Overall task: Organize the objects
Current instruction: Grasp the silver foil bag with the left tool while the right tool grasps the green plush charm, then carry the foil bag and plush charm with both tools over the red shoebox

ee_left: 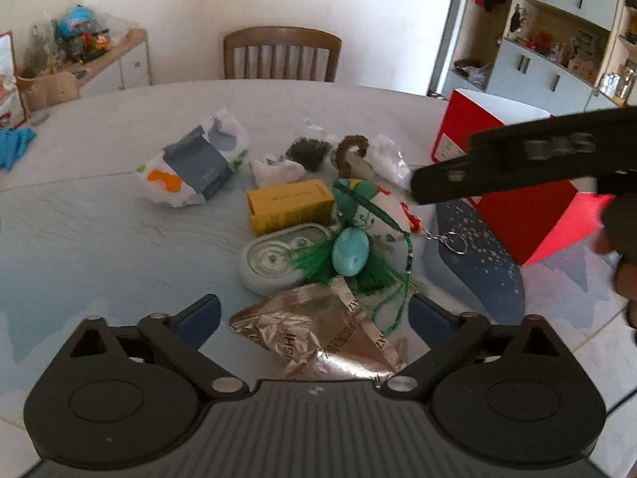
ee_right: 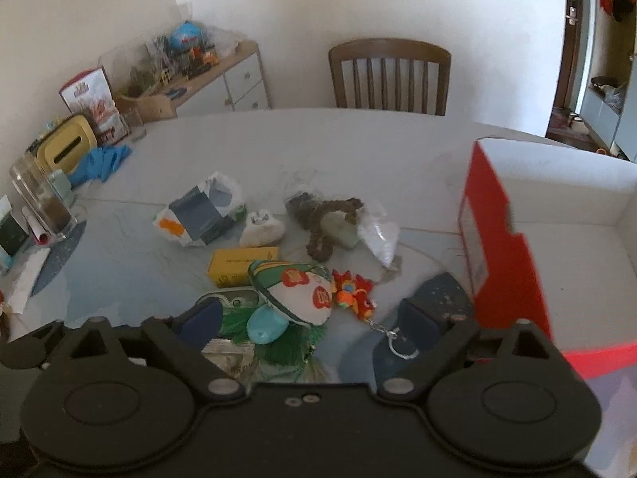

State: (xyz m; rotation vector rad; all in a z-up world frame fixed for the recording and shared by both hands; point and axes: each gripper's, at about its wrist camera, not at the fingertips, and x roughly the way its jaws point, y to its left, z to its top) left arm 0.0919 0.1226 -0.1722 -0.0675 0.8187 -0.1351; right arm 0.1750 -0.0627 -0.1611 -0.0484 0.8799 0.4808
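Observation:
A pile of small objects lies mid-table: a yellow box, a grey round case, a turquoise egg-shaped charm with green tassel, a white embroidered pouch, a red keychain toy, and a silver foil packet. A red open box stands at the right. My left gripper is open, low over the foil packet. My right gripper is open above the pouch and keychain; it shows in the left wrist view reaching in from the right.
Further back lie a white bag with a grey carton, a dark bagged item, a brown cord and a white plastic bag. A wooden chair stands behind the table. A jar and blue gloves sit at the left.

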